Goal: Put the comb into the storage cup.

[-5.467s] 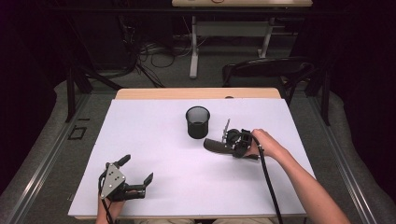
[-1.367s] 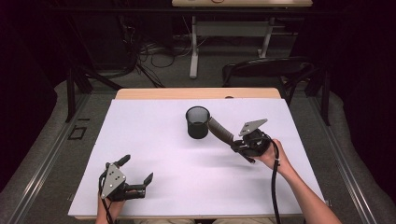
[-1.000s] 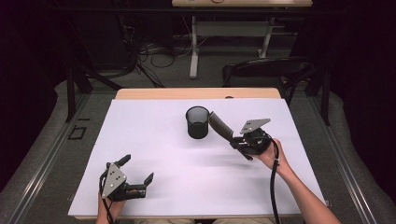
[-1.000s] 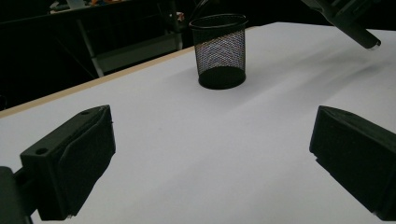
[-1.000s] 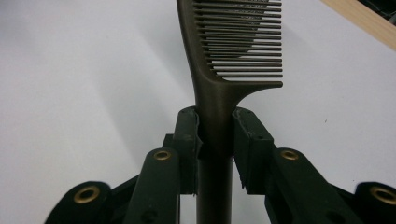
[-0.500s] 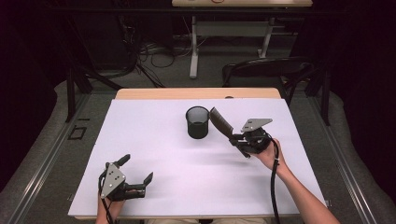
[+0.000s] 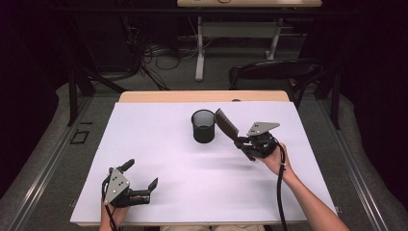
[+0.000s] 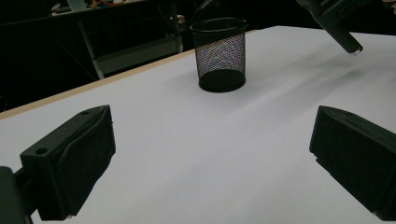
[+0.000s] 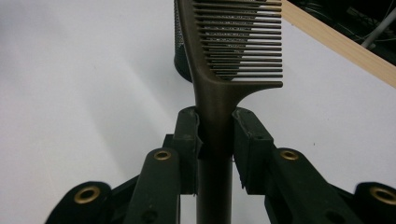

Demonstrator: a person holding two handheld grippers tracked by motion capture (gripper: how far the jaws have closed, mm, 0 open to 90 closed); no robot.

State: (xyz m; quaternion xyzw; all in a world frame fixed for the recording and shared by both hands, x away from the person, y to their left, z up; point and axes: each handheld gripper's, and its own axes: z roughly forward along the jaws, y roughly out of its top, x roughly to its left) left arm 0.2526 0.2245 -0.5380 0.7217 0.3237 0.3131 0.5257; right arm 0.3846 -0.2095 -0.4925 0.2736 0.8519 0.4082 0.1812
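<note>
A black mesh cup (image 7: 203, 126) (image 8: 220, 53) stands upright on the white table (image 7: 159, 144), a little behind its middle. My right gripper (image 7: 239, 140) (image 9: 215, 135) is shut on the handle of a dark brown comb (image 7: 226, 124) (image 9: 233, 46). The comb slants up and to the left, and its toothed end hangs just right of the cup's rim (image 9: 180, 42). Its handle tail (image 8: 348, 43) pokes out behind the jaws. My left gripper (image 7: 142, 174) (image 8: 210, 154) rests near the front left edge, open, with nothing between its jaws.
The table's wooden back edge (image 7: 202, 96) lies just behind the cup. A dark chair (image 7: 274, 72) stands behind the table at the right. Cables and desk legs (image 7: 199, 48) fill the dim floor beyond.
Since the earliest frame my right gripper has lifted the comb and swung its toothed end up toward the cup. Over the last second it has hardly shifted. The left gripper has stayed put.
</note>
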